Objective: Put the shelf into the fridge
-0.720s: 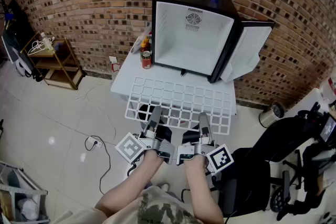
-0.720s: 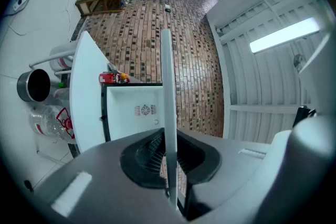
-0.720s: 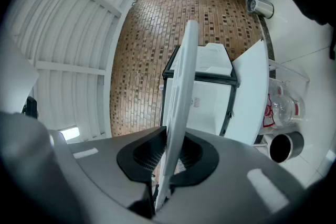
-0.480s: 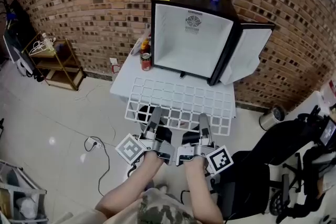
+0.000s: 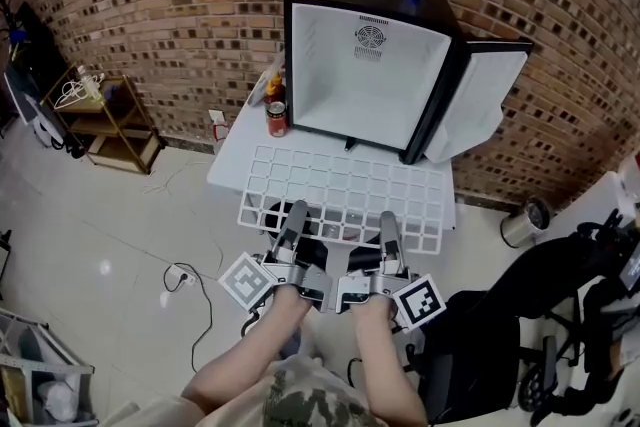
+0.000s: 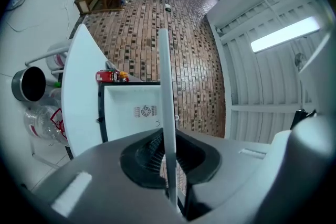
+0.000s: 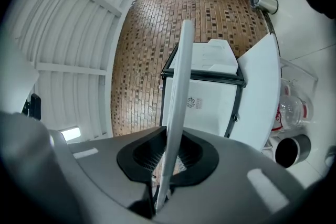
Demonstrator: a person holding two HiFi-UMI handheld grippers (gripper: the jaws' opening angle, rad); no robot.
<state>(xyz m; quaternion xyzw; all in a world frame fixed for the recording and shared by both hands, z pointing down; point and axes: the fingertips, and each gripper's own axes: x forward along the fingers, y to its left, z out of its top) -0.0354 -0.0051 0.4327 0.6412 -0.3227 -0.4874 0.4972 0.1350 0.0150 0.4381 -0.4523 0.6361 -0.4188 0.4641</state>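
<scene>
Jaws on the 2 grippers are clamped nearly closed on the white wire shelf (image 5: 345,190), pinching its near edge. Left gripper (image 5: 297,211) has the left part of that edge, right gripper (image 5: 387,219) the right part, and each gripper view shows the thin shelf running edge-on right between the jaws. Shelf hangs roughly level over the white table (image 5: 232,150), in front of the open fridge (image 5: 365,65), not inside it yet.
</scene>
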